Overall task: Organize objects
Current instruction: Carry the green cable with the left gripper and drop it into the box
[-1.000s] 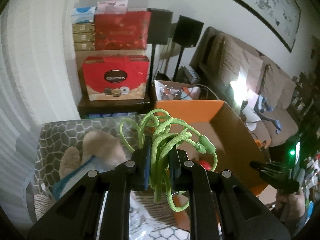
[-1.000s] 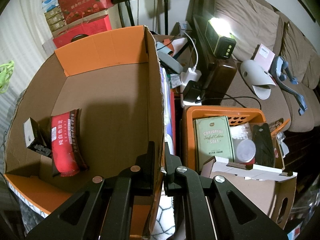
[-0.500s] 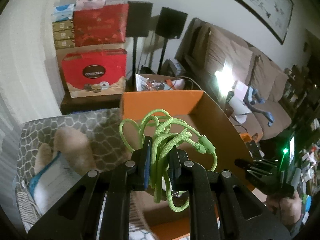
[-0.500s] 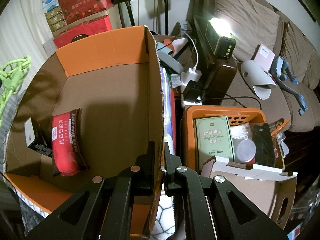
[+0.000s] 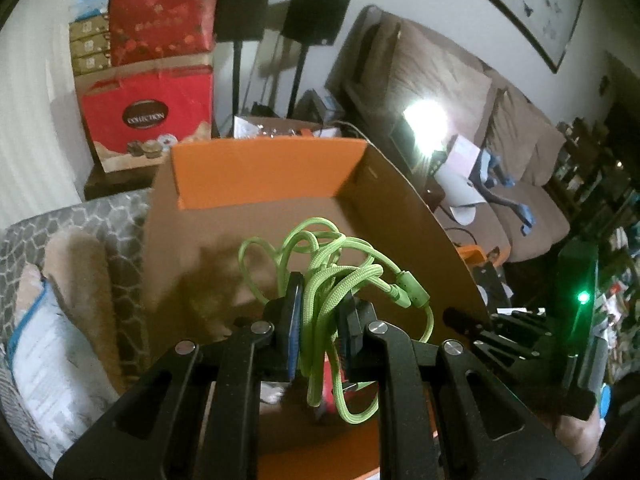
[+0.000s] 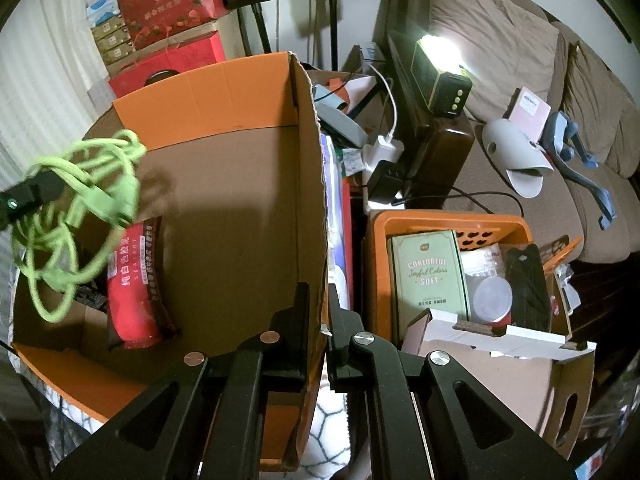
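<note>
My left gripper (image 5: 318, 312) jaws clamp the green cable (image 5: 332, 276) over the cardboard box (image 6: 240, 208); right gripper (image 6: 318, 320) jaws pinch its wall. Only the right view shows the red packet (image 6: 134, 280) inside and the orange basket (image 6: 448, 224) beside.

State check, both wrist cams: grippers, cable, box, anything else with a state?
left gripper: shut on green cable
green cable: bunched, hanging over cardboard box
right gripper: shut on box wall
cardboard box: open, flaps up
red packet: lying inside box
lamp: lit
</note>
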`<action>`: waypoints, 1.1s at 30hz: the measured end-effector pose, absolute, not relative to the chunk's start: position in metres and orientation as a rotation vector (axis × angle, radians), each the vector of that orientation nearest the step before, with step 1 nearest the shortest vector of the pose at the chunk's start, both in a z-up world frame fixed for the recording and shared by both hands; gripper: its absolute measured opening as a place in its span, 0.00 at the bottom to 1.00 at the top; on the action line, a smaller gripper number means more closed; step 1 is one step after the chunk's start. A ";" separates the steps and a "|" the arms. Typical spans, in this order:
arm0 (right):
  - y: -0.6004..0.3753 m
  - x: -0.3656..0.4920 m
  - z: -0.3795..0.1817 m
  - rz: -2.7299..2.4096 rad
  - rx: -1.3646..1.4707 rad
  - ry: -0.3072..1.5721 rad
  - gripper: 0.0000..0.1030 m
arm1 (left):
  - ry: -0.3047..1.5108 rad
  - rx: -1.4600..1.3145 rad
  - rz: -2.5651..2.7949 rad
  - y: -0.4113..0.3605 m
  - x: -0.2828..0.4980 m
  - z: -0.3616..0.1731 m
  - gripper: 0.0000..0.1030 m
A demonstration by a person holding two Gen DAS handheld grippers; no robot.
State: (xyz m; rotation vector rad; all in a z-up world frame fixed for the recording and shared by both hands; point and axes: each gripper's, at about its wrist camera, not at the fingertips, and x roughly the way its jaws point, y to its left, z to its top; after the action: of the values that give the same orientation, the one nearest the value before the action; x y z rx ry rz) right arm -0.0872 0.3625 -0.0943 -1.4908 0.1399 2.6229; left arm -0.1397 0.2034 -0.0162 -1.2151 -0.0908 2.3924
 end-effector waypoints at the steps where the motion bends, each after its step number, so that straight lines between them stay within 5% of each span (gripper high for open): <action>1: 0.363 -0.087 -0.094 2.623 -1.491 0.139 0.06 | -0.093 -1.222 2.384 0.207 -0.139 -0.019 0.14; 21: 0.362 -0.086 -0.094 2.625 -1.490 0.141 0.06 | 0.008 -1.303 2.288 0.261 -0.126 -0.049 0.15; 30: 0.363 -0.085 -0.094 2.625 -1.491 0.142 0.06 | 0.034 -1.302 2.293 0.262 -0.124 -0.049 0.25; 33: 0.362 -0.084 -0.094 2.626 -1.489 0.146 0.06 | 0.028 -1.287 2.307 0.260 -0.123 -0.045 0.35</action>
State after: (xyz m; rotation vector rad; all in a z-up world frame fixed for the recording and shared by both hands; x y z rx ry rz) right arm -0.0845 0.3622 -0.0942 -1.4892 0.1459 2.6262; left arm -0.1234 0.2601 -0.0454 -1.2874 0.0277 2.3074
